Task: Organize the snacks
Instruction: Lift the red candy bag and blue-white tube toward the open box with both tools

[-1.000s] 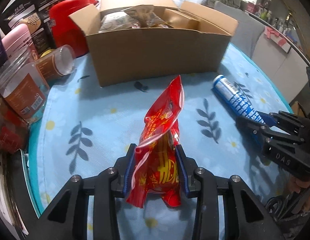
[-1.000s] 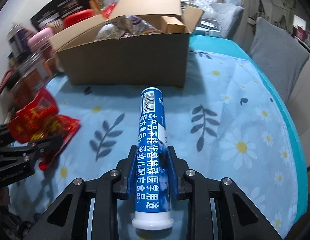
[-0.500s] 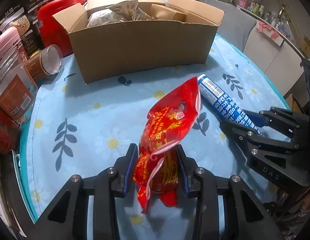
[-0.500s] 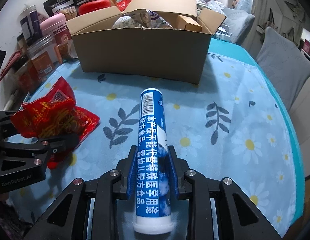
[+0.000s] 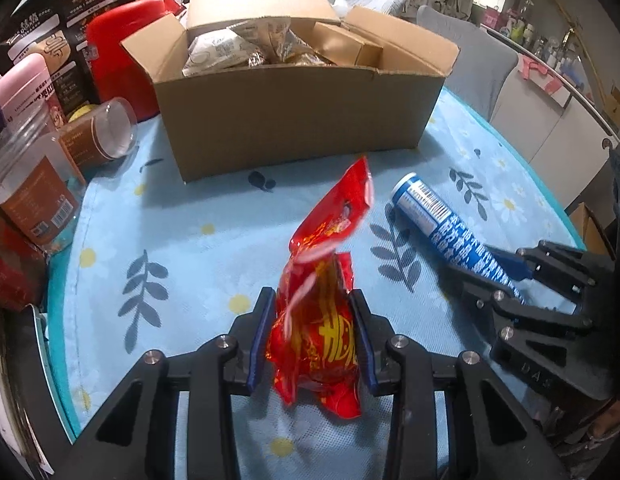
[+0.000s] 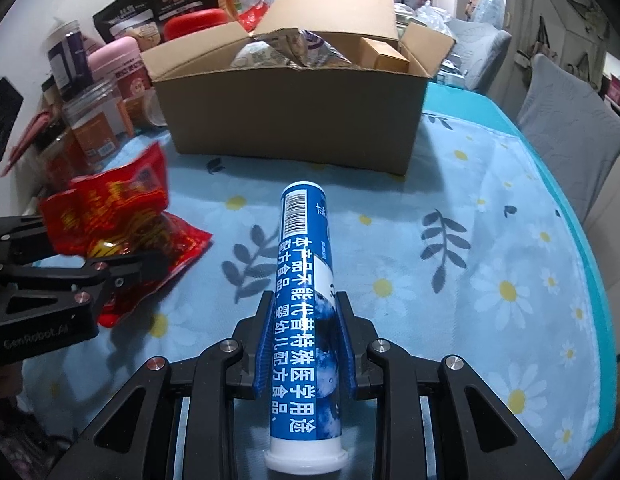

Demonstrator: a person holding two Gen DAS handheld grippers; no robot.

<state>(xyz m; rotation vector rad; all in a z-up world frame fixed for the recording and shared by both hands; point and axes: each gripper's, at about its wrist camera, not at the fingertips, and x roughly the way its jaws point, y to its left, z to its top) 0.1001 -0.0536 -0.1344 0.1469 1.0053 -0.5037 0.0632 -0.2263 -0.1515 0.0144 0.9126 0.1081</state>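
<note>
The red snack bag (image 5: 316, 320) is clamped between the blue pads of the left claw (image 5: 312, 336), which is clenched on its lower half; the bag's upper end stands up, tilted toward the cardboard box (image 5: 294, 120), and it appears held just above the table (image 5: 190, 240). The blue tube (image 6: 308, 300), printed with white characters and a barcode and closed by a white cap at the near end, is gripped along its length by the right claw (image 6: 306, 340), which is clenched on it; the far end of the tube points toward the box. Both items are held in front of the box and well short of its near wall. Judged from this arrangement, the pick-up stage is complete for both items and the placing stage is not yet done: neither item is in the box. The box is open, flaps raised, and already holds several pale printed packets and a small brown carton (image 6: 384, 54) at the right side, filling it close to the rim; free space inside is limited and cannot be assessed in full. To the left of the box stand containers: a red canister (image 5: 118, 60), a pink-lidded jar (image 6: 118, 64), a clear jar with an orange label (image 5: 34, 184) and a clear jar lying on its side (image 5: 98, 132). Their contents cannot be determined.
</note>
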